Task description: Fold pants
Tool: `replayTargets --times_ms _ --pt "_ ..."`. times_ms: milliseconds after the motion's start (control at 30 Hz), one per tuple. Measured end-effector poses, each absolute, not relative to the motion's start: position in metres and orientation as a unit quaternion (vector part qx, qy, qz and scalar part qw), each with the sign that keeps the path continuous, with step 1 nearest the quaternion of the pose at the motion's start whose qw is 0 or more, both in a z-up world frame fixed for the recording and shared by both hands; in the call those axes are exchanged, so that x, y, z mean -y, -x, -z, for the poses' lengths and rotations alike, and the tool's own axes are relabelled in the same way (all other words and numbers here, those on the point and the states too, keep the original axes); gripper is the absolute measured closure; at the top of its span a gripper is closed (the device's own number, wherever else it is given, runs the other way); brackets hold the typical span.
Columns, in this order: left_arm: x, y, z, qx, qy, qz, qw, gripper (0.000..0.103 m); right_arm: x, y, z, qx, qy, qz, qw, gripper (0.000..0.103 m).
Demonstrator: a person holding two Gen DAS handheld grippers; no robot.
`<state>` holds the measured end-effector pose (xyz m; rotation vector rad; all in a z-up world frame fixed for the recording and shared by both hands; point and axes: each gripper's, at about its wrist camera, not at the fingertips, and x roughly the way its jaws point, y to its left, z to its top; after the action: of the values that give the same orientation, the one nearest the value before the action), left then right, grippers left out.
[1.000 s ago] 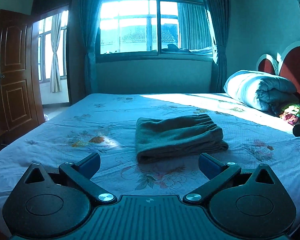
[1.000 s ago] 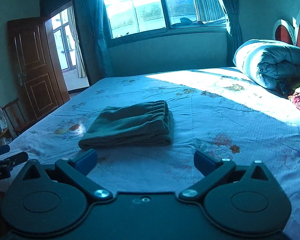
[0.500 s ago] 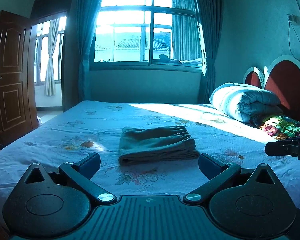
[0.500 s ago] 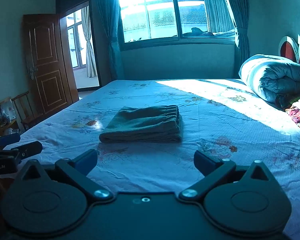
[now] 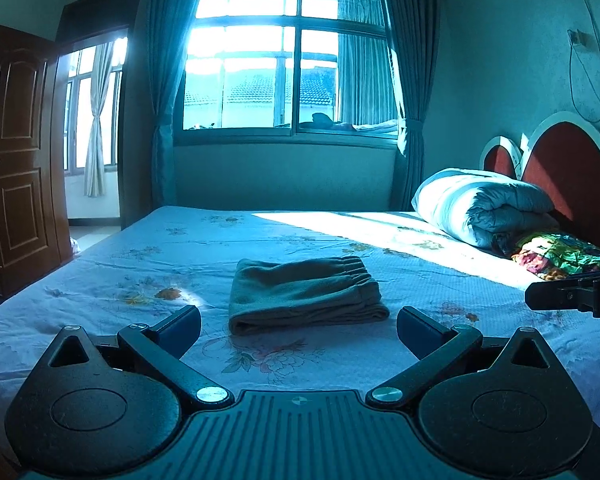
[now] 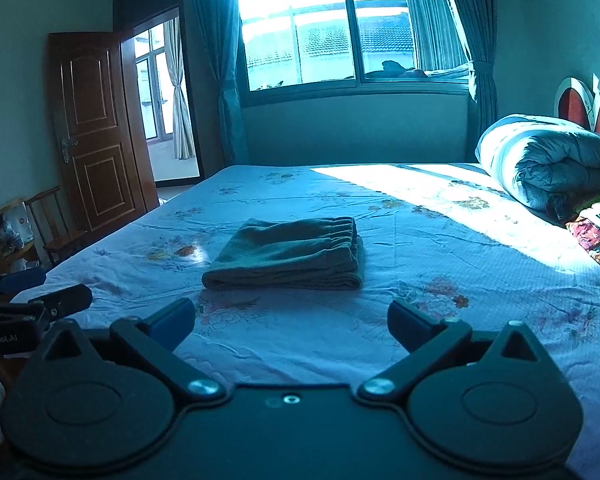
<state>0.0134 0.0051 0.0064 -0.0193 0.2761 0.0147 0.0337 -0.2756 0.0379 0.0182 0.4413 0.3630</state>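
On the bed [image 5: 100, 280], the folded pants [image 5: 304, 292] are lying crosswise just ahead of your spread, empty left gripper [image 5: 298, 330] and right gripper [image 6: 292, 322], seemingly equally near both.

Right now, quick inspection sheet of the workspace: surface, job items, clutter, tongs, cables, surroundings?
Surface: bed, floral sheet, sun patch at far right.
Job's things: pants folded in a neat stack mid-bed, waistband on the right.
Clutter: rolled duvet and colourful cloth by the headboard.
Tongs: left tongs and right tongs both open, empty, short of the pants.
Cables: wall cord above the headboard.
Surroundings: window, curtains, open door.
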Motion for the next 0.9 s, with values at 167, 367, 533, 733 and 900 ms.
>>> replayTargets --times_ms 167,367,533,733,900 --pt "-0.0082 -0.0148 -0.0060 -0.140 0.014 -0.009 0.990 0.000 0.2739 -0.0345 -0.0354 -0.221 -0.008 -0.180 0.958 0.006" --pt "-0.0041 -0.0143 -0.0079 -0.136 0.015 -0.008 0.991 0.000 0.2755 -0.0337 -0.0377 -0.219 -0.009 -0.180 0.959 0.006" --pt "-0.0037 -0.0144 -0.0080 -0.136 0.015 -0.007 0.991 0.000 0.2762 -0.0333 -0.0380 -0.217 -0.010 -0.179 0.959 0.006" --pt "-0.0038 -0.0145 -0.0076 -0.136 0.015 -0.007 0.991 0.000 0.2770 -0.0328 -0.0384 -0.217 -0.009 -0.179 0.959 0.006" --pt "-0.0036 -0.0145 -0.0075 -0.136 0.014 -0.005 0.991 0.000 0.2770 -0.0324 -0.0388 -0.217 -0.008 -0.179 0.960 0.006"
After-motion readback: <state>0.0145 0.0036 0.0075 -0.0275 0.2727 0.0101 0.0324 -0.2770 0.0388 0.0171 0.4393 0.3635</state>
